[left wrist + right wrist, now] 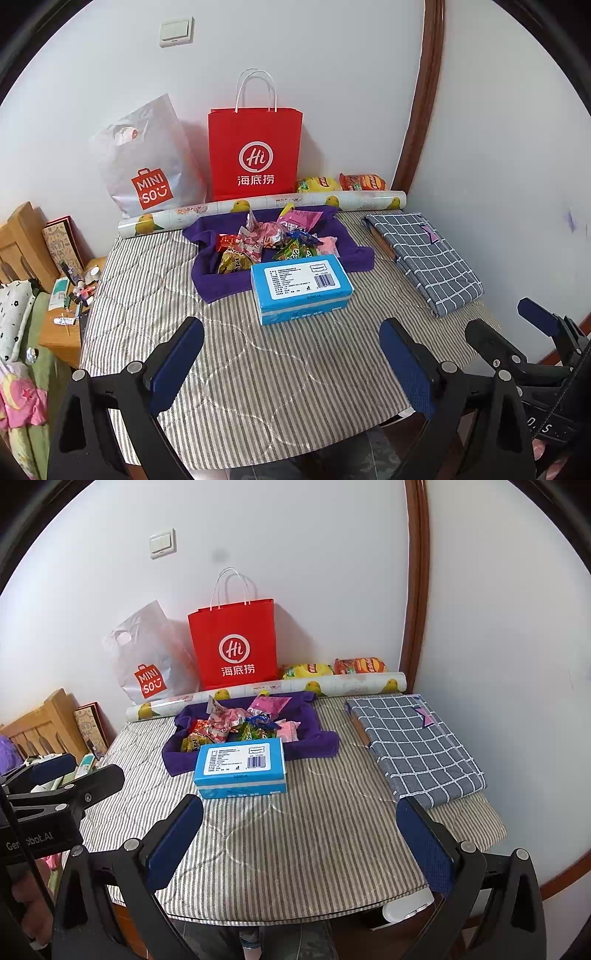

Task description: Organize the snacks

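Observation:
A pile of small snack packets (269, 240) (236, 727) lies on a purple cloth (218, 280) (177, 753) in the middle of the striped table. A blue tissue pack (301, 286) (242, 766) lies just in front of it. Two larger snack bags, yellow (317, 184) (308, 670) and red (364, 182) (360, 665), lie at the back by the wall. My left gripper (291, 363) is open and empty above the near table edge. My right gripper (301, 843) is open and empty beside it, also near the front edge.
A red paper bag (255, 151) (234, 642) and a white Miniso bag (147, 162) (147, 653) stand against the wall. A printed roll (258, 210) (273, 692) lies before them. A folded checked cloth (424, 254) (413, 738) lies at right. A cluttered nightstand (66, 306) stands left.

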### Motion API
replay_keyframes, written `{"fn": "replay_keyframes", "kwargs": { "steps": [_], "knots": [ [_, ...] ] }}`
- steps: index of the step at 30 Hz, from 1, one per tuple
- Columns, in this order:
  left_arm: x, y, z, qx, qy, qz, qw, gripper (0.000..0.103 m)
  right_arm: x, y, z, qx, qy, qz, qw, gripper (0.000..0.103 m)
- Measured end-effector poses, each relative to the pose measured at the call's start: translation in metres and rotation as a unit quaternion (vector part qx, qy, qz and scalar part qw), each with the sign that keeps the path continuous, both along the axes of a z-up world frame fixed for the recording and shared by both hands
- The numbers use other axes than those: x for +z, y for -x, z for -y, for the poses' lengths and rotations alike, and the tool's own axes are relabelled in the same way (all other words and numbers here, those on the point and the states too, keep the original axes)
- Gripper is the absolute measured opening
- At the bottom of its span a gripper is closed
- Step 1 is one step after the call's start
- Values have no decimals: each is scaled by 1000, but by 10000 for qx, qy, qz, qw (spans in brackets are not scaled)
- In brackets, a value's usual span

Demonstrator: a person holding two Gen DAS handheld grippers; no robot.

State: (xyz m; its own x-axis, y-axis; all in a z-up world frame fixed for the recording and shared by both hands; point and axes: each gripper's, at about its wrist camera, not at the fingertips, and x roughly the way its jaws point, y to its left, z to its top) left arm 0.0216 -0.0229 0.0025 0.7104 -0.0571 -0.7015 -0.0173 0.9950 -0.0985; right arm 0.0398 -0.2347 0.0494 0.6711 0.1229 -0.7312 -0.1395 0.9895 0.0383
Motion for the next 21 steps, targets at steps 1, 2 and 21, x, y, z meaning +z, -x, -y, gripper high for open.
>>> {"fn": "replay_keyframes", "kwargs": {
  "steps": [1,2,21],
  "knots": [
    [0,0,0,-8,4,1,10000,96,0,0,0,-4,-10,0,10000,103],
    [0,0,0,-11,8,1,10000,96,1,1,0,-9,-19,0,10000,103],
    [-2,1,1,15,23,-15,10000,96,0,1,1,-18,-29,3,10000,103]
  ]
}}
